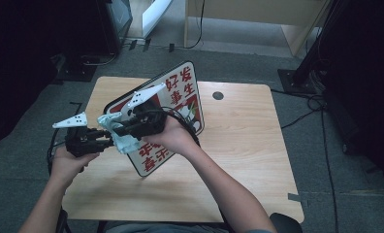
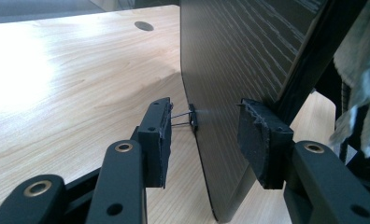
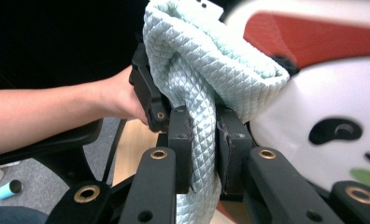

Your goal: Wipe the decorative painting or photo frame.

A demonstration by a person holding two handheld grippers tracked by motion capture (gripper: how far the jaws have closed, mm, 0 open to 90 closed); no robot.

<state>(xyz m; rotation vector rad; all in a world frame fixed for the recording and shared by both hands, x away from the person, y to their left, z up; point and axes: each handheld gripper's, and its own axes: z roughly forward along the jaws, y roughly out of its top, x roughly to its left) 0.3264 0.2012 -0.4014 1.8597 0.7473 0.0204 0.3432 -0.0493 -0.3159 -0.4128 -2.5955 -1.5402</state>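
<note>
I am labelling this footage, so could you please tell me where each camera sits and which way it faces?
High view: above the person's side, looking forward and down on the table; both forearms, left tongs and right tongs show.
Left gripper view: on the left tongs, looking along its jaws, which straddle the sign edge.
Right gripper view: on the right tongs, shut on the cloth; the other forearm shows.
All three share sign and cloth.

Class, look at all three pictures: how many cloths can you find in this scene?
1. The pale blue cloth is pinched in the right gripper, pressed against the printed face of the sign board. Another could be hidden behind the board.
</note>
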